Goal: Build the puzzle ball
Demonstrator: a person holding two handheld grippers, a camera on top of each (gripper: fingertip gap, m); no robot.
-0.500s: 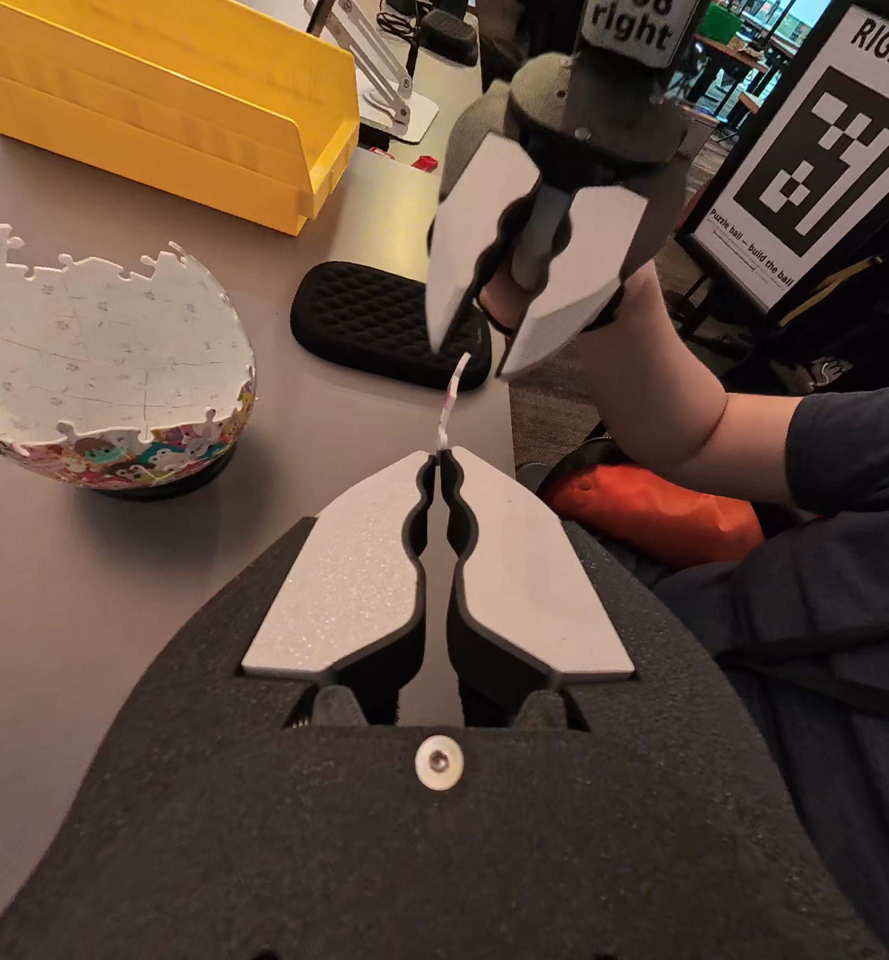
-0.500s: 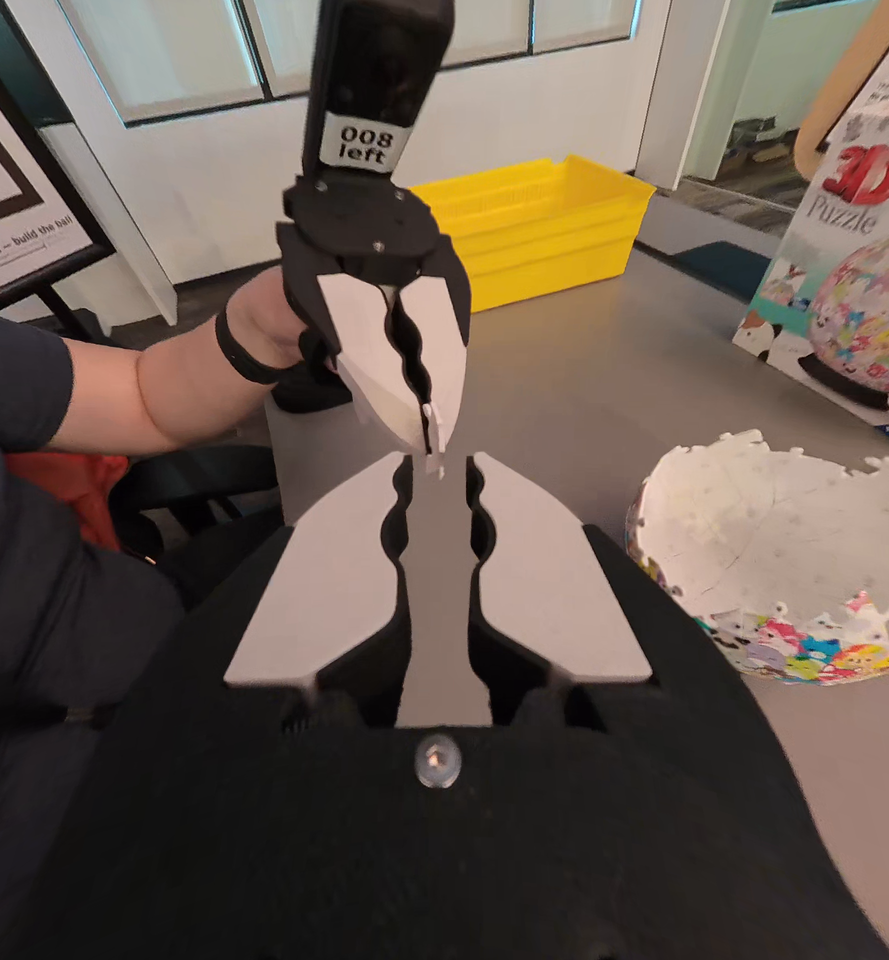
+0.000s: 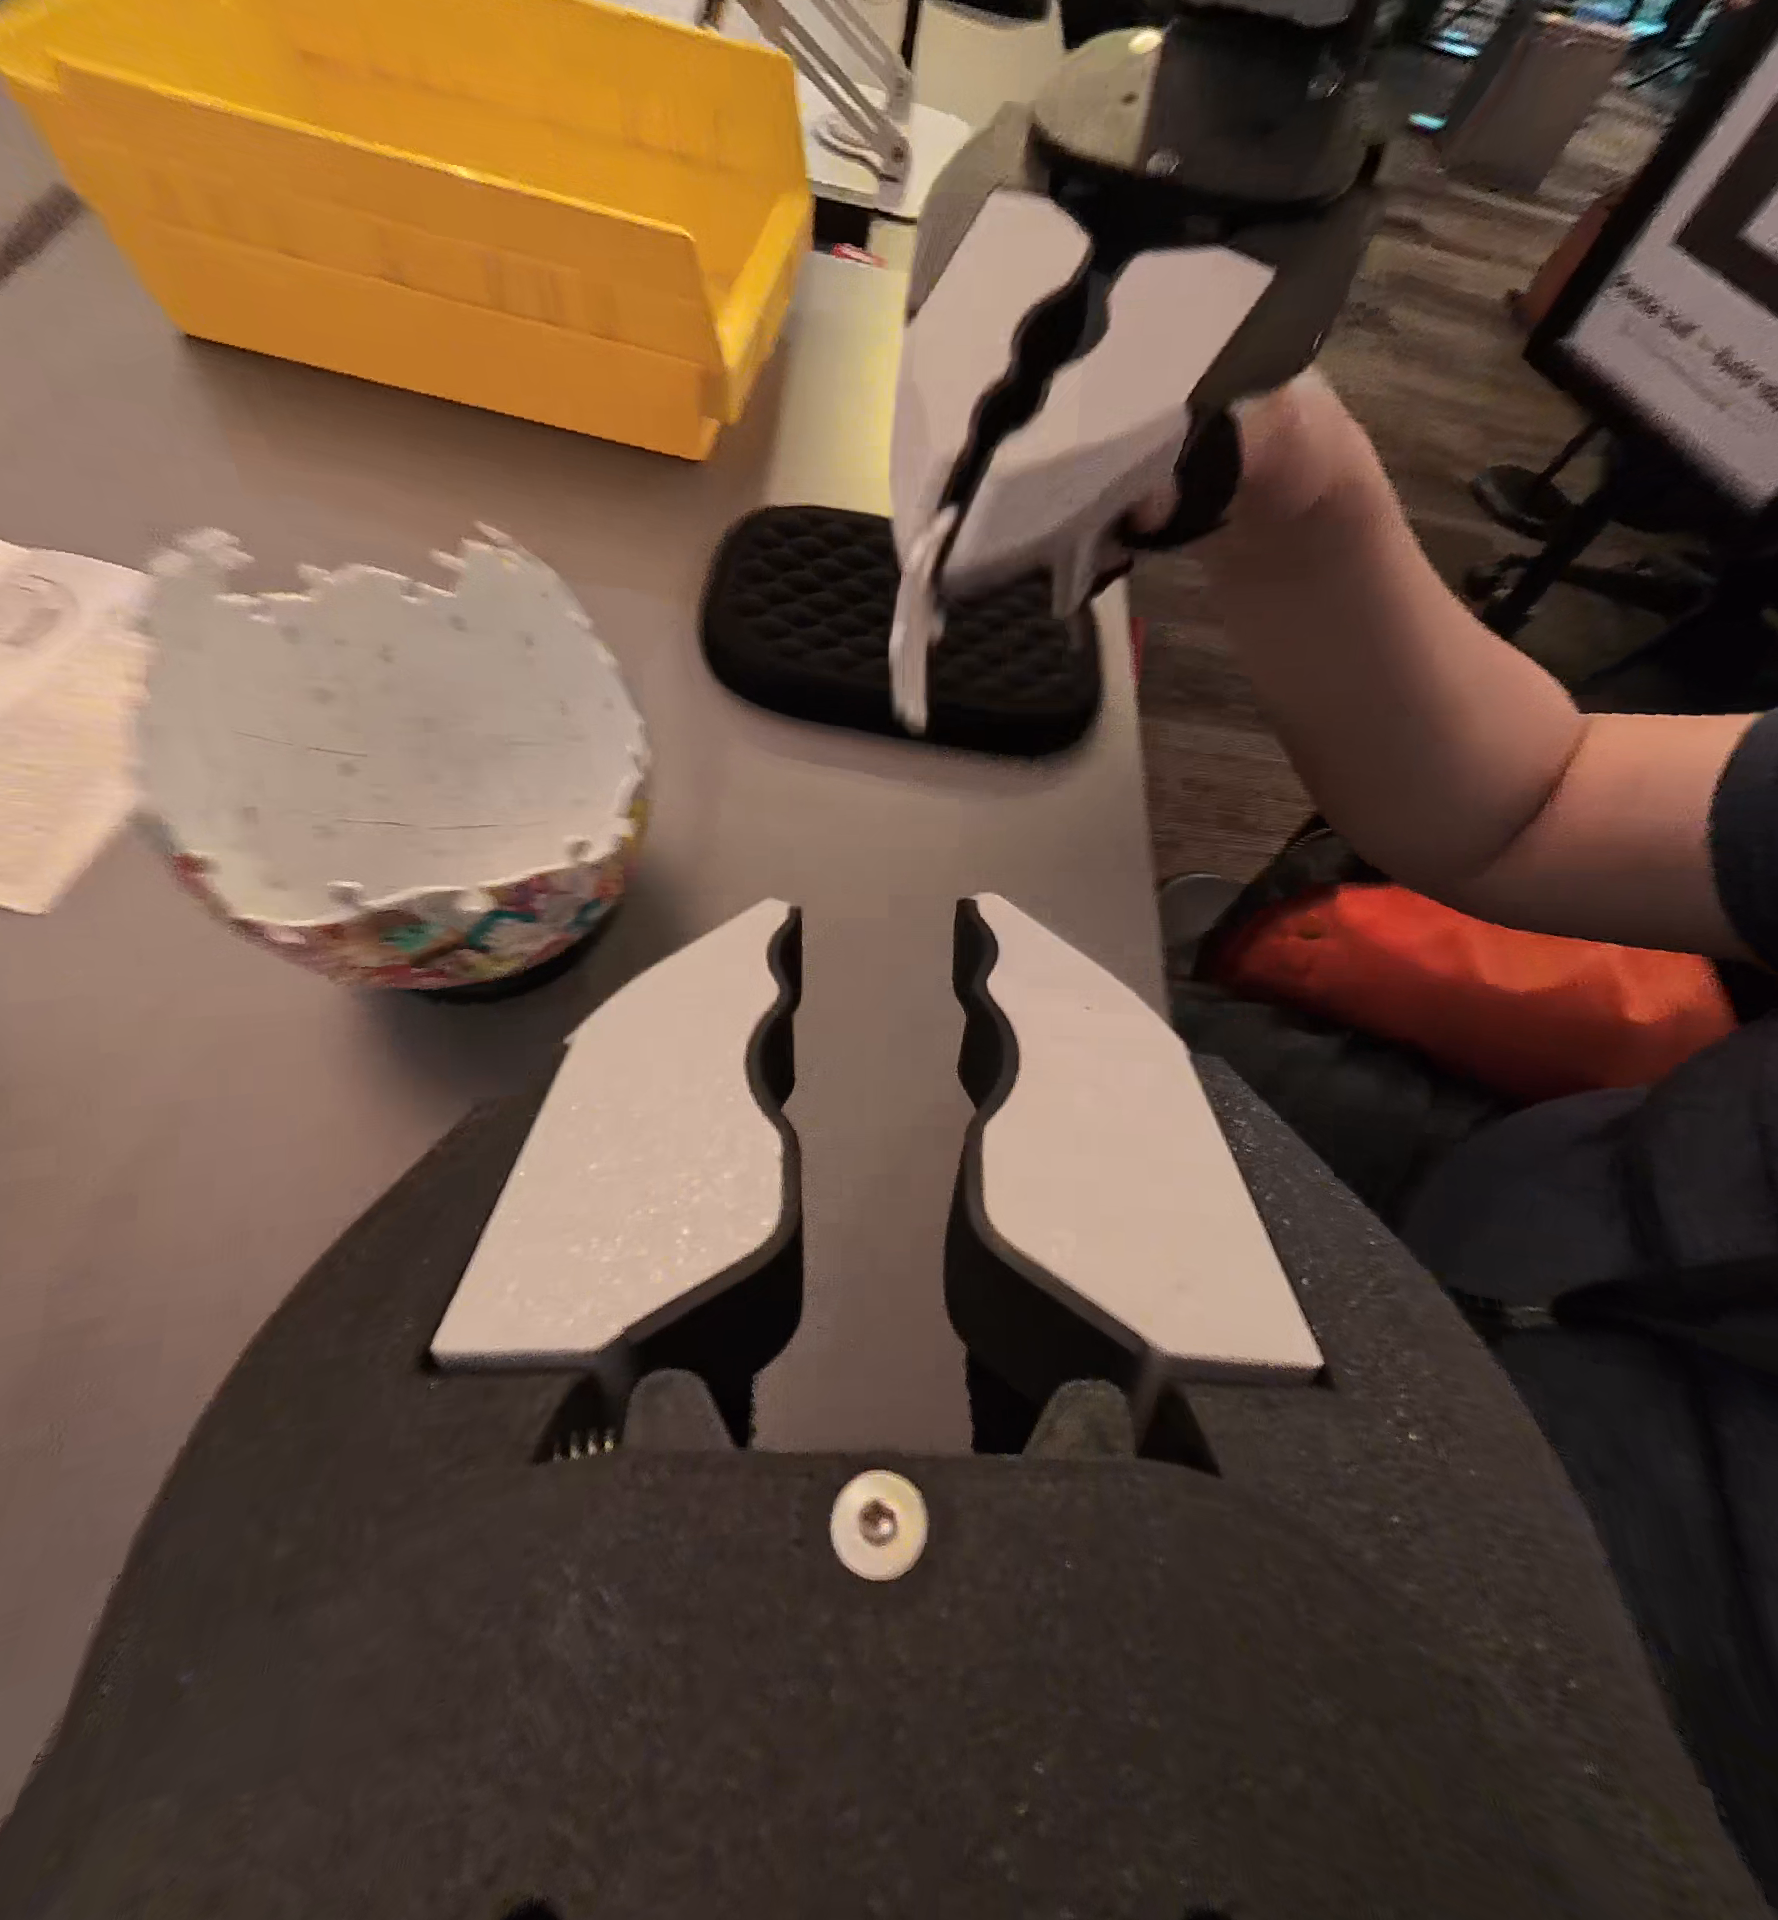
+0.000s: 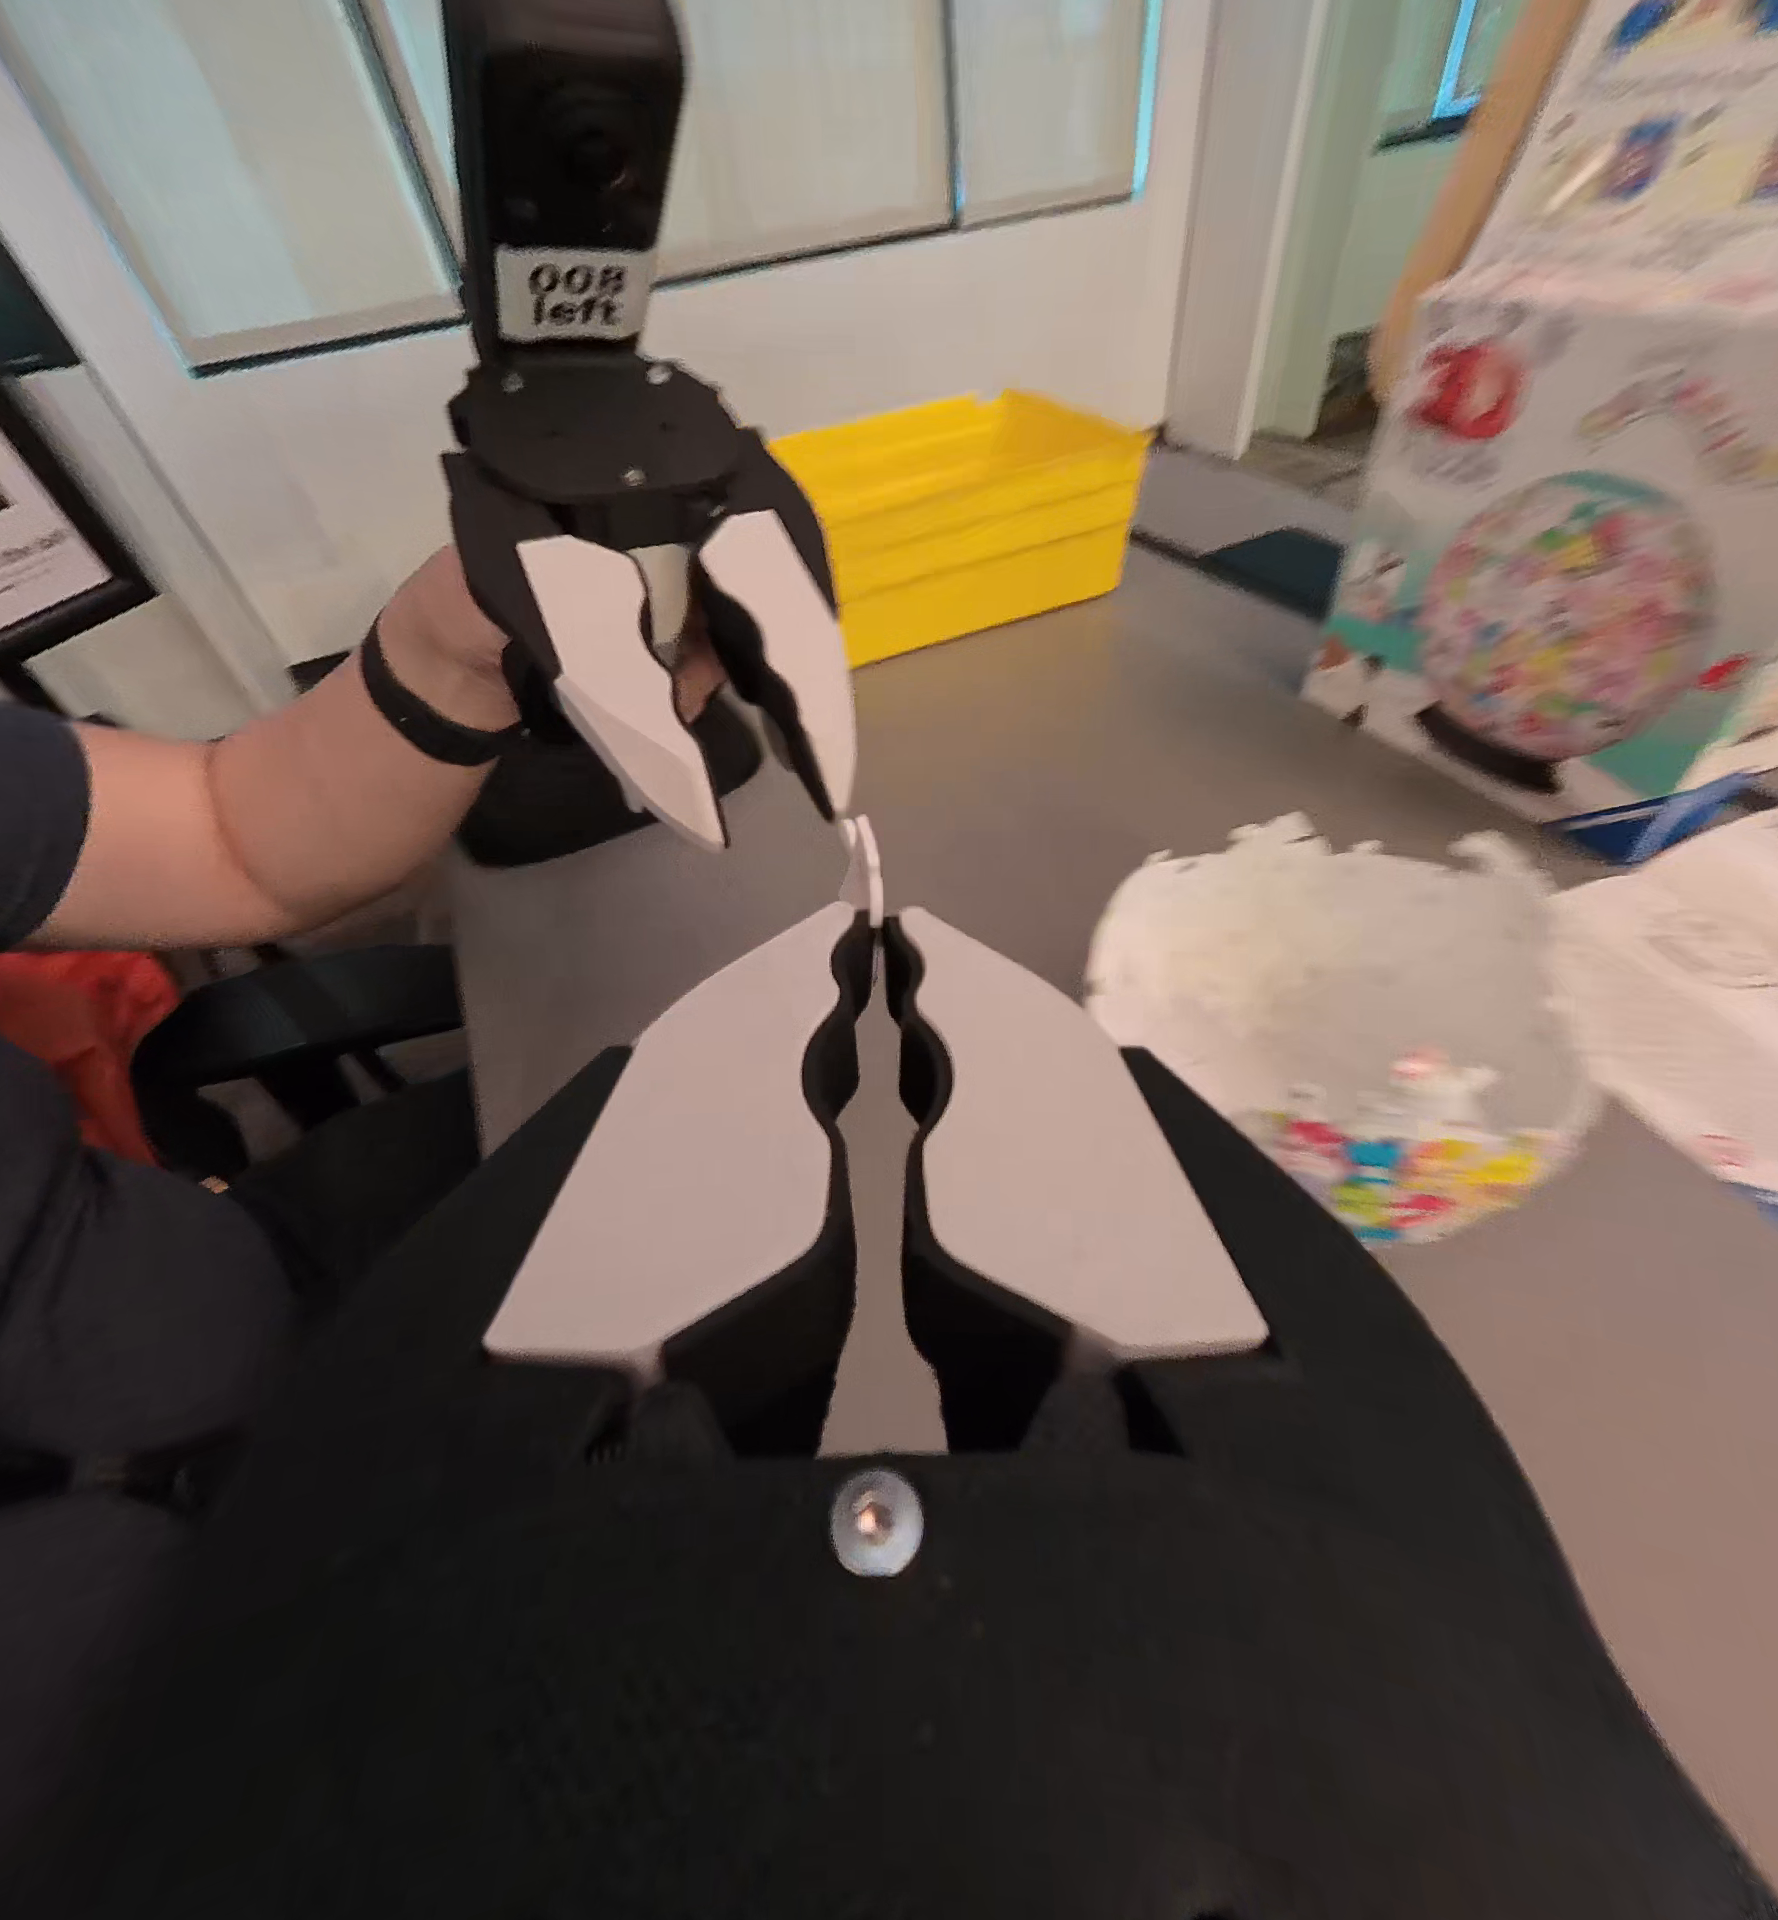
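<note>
— So, where is your puzzle piece [image 4: 864, 868]?

— Your right claw [image 4: 877, 920] pinches it at the very tips, fingers pressed together on its lower edge, and it stands up above the desk [image 4: 1124, 727].

— And your left claw [image 3: 874, 914]?

— Spread wide with nothing in it; in the right wrist view one tip sits just beside the piece's top.

— The ball?

— Your half-built puzzle ball [image 3: 386, 748] rests open-side up on the desk, near the yellow bin [image 3: 428, 208], well apart from both claws.

label [image 4: 575, 294], sign [image 3: 1726, 239], box [image 4: 1550, 561] bear writing
</note>
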